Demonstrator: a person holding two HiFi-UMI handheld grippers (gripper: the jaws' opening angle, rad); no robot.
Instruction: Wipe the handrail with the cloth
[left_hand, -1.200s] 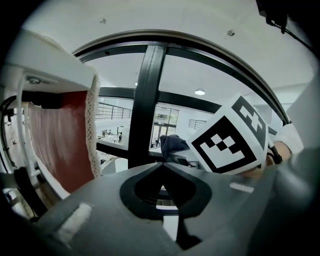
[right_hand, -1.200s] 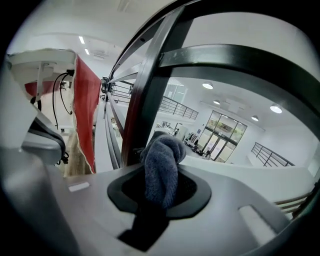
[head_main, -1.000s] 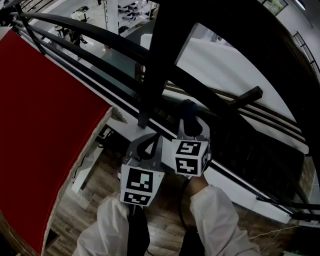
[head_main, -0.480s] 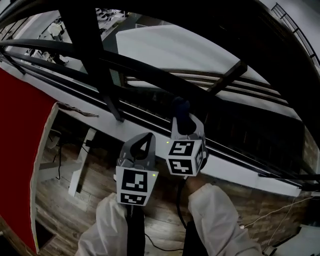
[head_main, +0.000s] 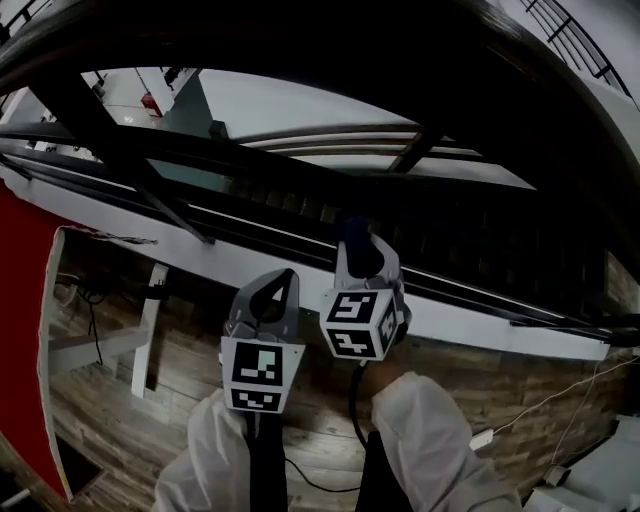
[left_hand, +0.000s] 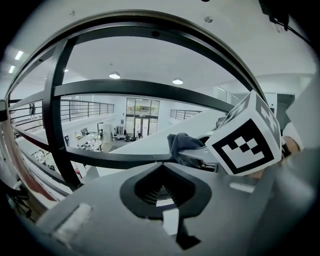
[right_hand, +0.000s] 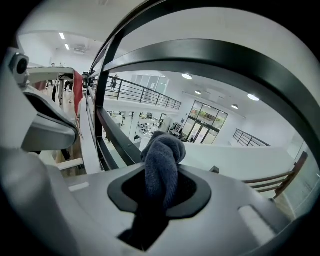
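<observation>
right hand-held gripper (right_hand: 161, 186) clamps bunched cloth (right_hand: 162, 159), lower end lost in shadow.
cloth points up-frame along the jaws toward the dark handrail (head_main: 300, 35); left hand-held gripper (left_hand: 162, 188) closed, empty.

The cloth (right_hand: 162, 160) is blue-grey, the handrail (head_main: 300, 40) black, the left gripper (head_main: 284, 284) and right gripper (head_main: 357, 250) grey with black-and-white square-patterned cubes (head_main: 262, 372).

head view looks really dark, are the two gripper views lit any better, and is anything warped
Head view: dim, handrail nearly black, detail lost. Right gripper view: bright, cloth sharp, fisheye bows the handrail. Left gripper view: bright too, same bowing, dark corners.
</observation>
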